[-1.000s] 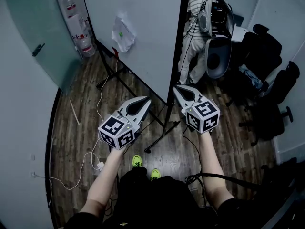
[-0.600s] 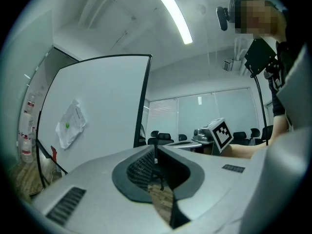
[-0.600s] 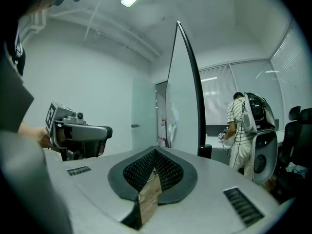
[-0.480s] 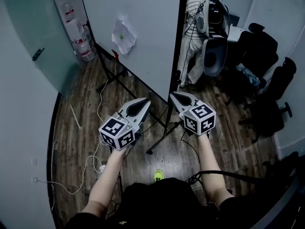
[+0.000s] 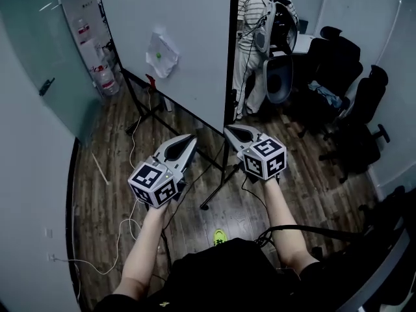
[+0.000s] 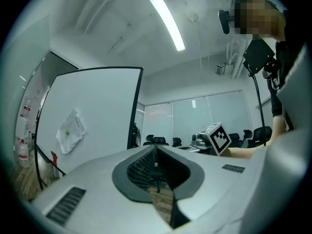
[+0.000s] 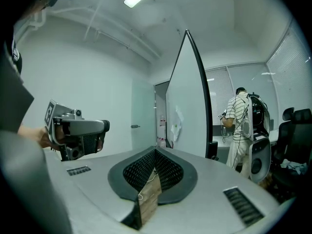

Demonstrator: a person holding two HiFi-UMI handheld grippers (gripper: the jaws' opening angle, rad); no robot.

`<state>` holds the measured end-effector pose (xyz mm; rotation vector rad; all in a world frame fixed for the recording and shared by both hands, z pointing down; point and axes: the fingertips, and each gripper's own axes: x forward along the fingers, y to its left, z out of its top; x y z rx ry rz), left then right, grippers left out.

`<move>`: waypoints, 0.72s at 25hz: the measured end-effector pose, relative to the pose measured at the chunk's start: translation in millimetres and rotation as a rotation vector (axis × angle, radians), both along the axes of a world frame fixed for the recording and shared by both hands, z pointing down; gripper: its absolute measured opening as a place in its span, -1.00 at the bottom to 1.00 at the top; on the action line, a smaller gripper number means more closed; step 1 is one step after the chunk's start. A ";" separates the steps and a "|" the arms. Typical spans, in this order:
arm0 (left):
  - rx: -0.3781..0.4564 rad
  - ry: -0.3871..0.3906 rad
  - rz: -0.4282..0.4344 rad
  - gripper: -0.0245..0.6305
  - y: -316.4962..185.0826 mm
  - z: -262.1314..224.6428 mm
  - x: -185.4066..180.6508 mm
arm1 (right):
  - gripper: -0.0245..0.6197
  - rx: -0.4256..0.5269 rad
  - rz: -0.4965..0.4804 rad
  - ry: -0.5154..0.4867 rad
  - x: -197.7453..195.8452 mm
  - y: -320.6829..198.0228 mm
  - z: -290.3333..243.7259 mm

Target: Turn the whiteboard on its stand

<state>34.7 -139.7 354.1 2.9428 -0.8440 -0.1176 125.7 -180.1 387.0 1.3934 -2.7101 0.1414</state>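
**White board ahead, claws empty**

Whiteboard (image 5: pixel 188 51) stands upright on its stand (image 5: pixel 218 181), face angled to my left, tall black side edge nearest me. Left claw (image 5: pixel 189 139) and right claw (image 5: pixel 229 130) are both closed on nothing, short of the board. Right claw is nearer that edge, so I'd push there.

In the head view, the whiteboard (image 5: pixel 188 51) was cut off by the upper edge of the frame. The head of the standing person (image 5: pixel 250 25) lay beyond that same edge. Marks on the paper (image 5: pixel 160 54) fixed to the board were too small to read.
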 end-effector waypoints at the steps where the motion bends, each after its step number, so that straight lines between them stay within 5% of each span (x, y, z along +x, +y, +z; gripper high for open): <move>1: -0.001 0.000 0.002 -0.83 6.2 0.2 -2.0 | -0.84 0.003 0.002 -0.001 -1.6 5.3 -2.3; 18: -0.015 0.016 0.038 -0.83 117.1 7.3 -36.3 | -0.84 0.031 0.031 0.007 -43.1 116.9 -7.1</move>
